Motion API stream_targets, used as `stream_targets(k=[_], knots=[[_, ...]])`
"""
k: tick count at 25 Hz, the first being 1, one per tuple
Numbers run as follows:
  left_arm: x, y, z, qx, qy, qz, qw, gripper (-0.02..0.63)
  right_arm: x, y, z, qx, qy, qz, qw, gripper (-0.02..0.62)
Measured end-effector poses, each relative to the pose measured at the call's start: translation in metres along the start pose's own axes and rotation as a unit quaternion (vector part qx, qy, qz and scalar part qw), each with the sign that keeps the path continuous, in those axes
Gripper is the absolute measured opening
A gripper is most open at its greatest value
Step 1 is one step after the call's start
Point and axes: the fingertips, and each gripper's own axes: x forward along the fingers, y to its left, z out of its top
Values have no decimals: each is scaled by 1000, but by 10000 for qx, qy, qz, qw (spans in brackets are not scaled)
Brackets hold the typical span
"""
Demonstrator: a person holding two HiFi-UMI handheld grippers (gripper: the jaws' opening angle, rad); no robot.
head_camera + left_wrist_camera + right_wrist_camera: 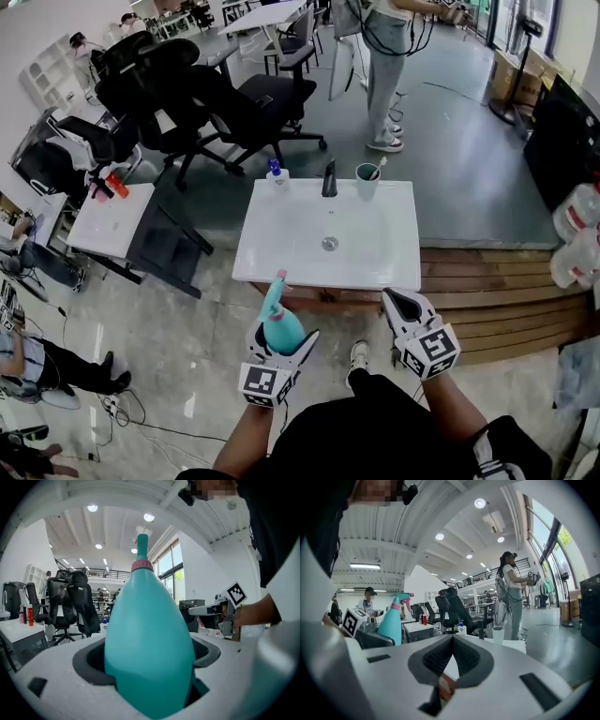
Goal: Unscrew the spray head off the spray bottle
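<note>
A teal spray bottle (279, 325) with a pink collar (142, 565) and its spray head (278, 278) on top stands upright in my left gripper (281, 341), which is shut on the bottle's lower body (147, 644). The bottle hangs just in front of the white wash basin's (281, 244) near edge. To its right, at about the same height, my right gripper (399, 299) is shut with nothing between its jaws (452, 641). In the right gripper view the bottle (392, 620) and its trigger head (404, 596) show at the left, well apart from those jaws.
On the basin's back rim are a black faucet (329, 178), a cup with a toothbrush (367, 180) and a small soap bottle (276, 172). Black office chairs (206, 103) and a standing person (386, 66) are beyond. A white side table (108, 220) is left, a wooden step (506, 300) right.
</note>
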Motion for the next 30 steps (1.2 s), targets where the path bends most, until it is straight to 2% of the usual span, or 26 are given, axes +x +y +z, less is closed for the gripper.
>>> stream_targets(k=[9, 15, 24, 30], knots=[[77, 19, 26, 75, -47, -93, 9999, 468, 45, -66, 16, -18, 14, 5, 10000, 5], [117, 35, 38, 143, -92, -92, 9998, 468, 79, -88, 23, 61, -58, 127, 9999, 5], [159, 57, 42, 314, -83, -88, 9994, 468, 119, -96, 40, 52, -282, 474, 9985, 5], [186, 84, 49, 185, -164, -180, 9995, 468, 151, -97, 46, -87, -194, 520, 9984, 5]])
